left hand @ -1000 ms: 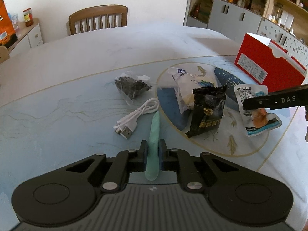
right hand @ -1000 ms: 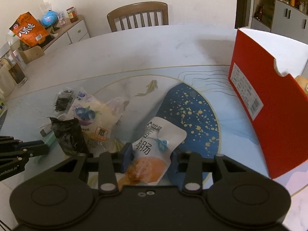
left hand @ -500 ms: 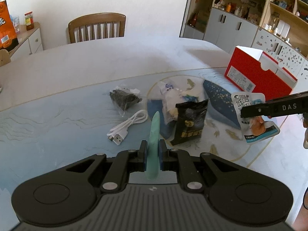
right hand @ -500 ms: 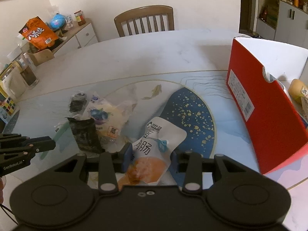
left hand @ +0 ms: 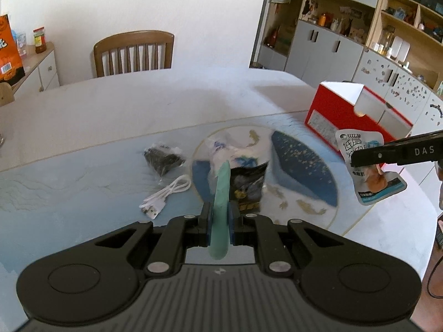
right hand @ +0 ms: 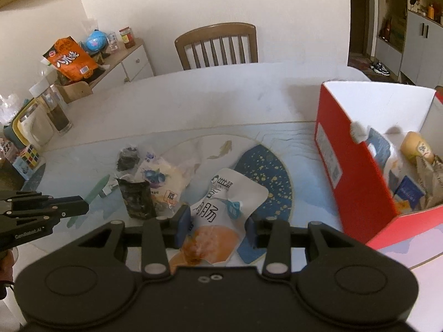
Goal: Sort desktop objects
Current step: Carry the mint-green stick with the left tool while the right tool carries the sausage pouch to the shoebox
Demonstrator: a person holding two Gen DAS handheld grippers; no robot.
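My left gripper [left hand: 220,222] is shut on a flat mint-green stick [left hand: 221,193], held edge-up above the table; in the right wrist view the same stick [right hand: 95,193] pokes out past that gripper [right hand: 80,207]. My right gripper [right hand: 217,228] is shut on a white snack pouch with an orange picture [right hand: 221,215], lifted off the table; the left wrist view shows the pouch [left hand: 368,171] hanging from it. On the table lie a black snack bag [left hand: 249,188], a clear bag with a blueberry print [right hand: 163,177], a small dark packet [left hand: 163,160] and a white USB cable [left hand: 166,196].
An open red box [right hand: 354,177] stands at the right with several packets inside. The round table [left hand: 138,110] carries a fish-pattern mat. A wooden chair [left hand: 133,52] stands at the far side, a sideboard with jars and an orange bag [right hand: 69,61] to the left, cabinets [left hand: 346,41] behind.
Both grippers have risen with their loads: the green stick and the pouch now hang higher above the table. The inside of the red box has come into the right wrist view.
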